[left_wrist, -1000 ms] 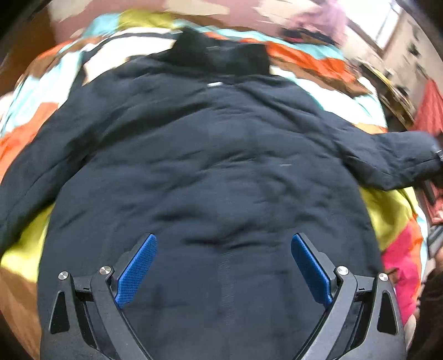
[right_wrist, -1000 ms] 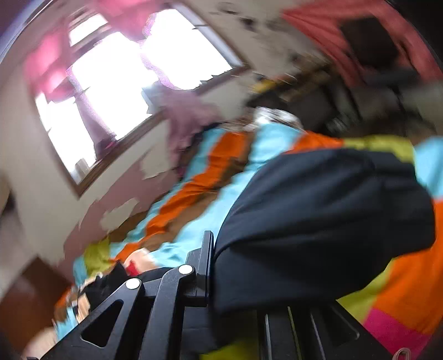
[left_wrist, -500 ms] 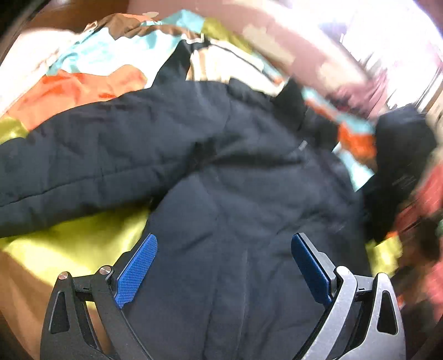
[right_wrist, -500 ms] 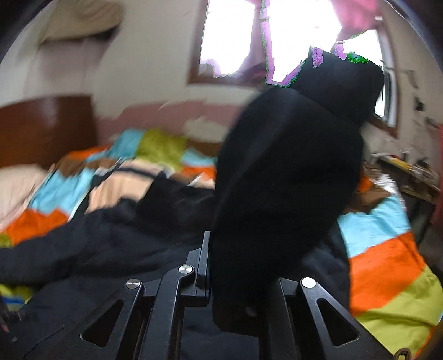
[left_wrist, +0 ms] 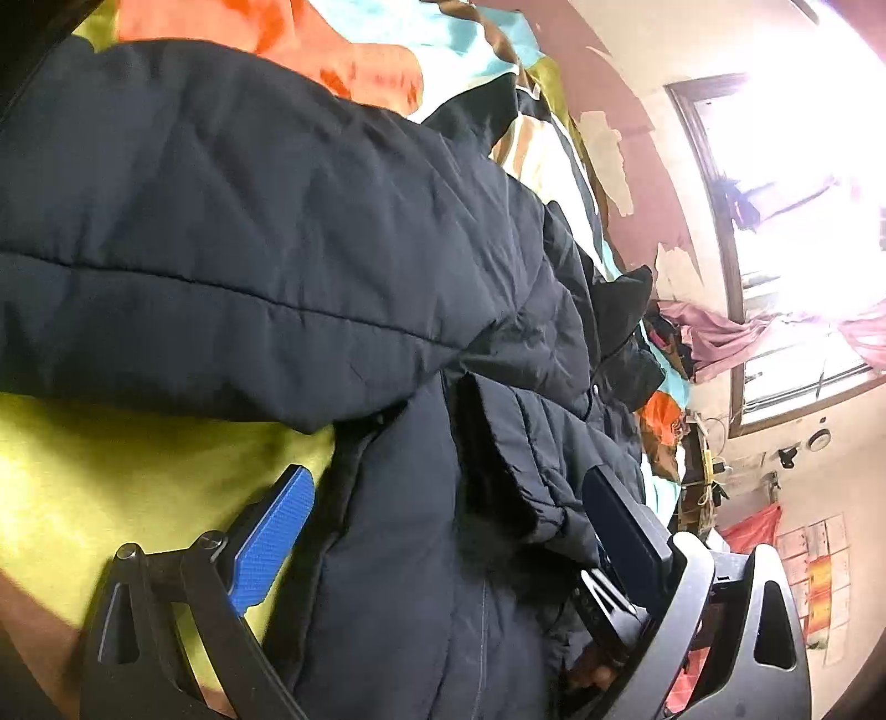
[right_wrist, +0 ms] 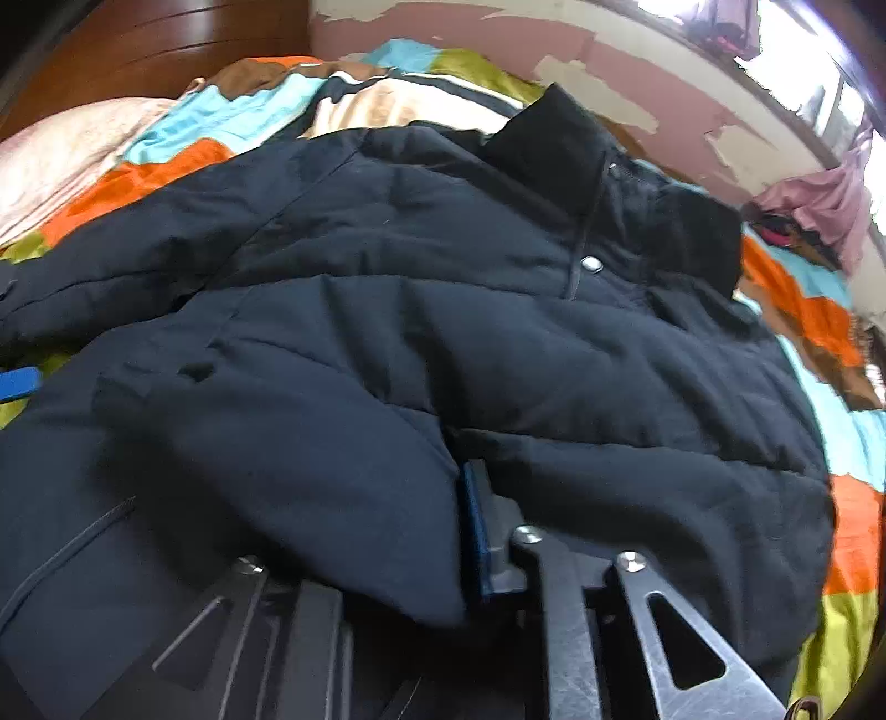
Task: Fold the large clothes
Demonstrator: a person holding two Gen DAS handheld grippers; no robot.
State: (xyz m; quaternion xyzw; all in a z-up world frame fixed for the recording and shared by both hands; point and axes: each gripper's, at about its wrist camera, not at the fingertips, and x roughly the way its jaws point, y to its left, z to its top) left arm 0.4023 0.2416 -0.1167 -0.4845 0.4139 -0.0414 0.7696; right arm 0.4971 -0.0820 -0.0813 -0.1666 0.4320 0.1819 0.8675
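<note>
**Patchwork bed, dark padded jacket spread across it**

Bedding: a quilt (right_wrist: 814, 310) in orange, turquoise, lime and brown blocks, wooden headboard (right_wrist: 155, 50) behind, peeling pink wall (right_wrist: 637, 83) and an overexposed window (left_wrist: 803, 221) beyond. No brand or writing readable; wall posters too blurred.

Jacket (right_wrist: 498, 332): navy, quilted, puffy, stand collar, one metal snap (right_wrist: 591, 265) below the collar. One sleeve (right_wrist: 288, 459) lies folded across the body.

Right gripper (right_wrist: 387, 526): jaws have just been opening; the sleeve cuff lies between them, hiding the left pad, so any contact is unclear.

Left gripper (left_wrist: 454, 537): blue pads (left_wrist: 274, 534) spread wide, straddling the jacket's side edge below the other sleeve, gripping nothing. Far edges cut off.
</note>
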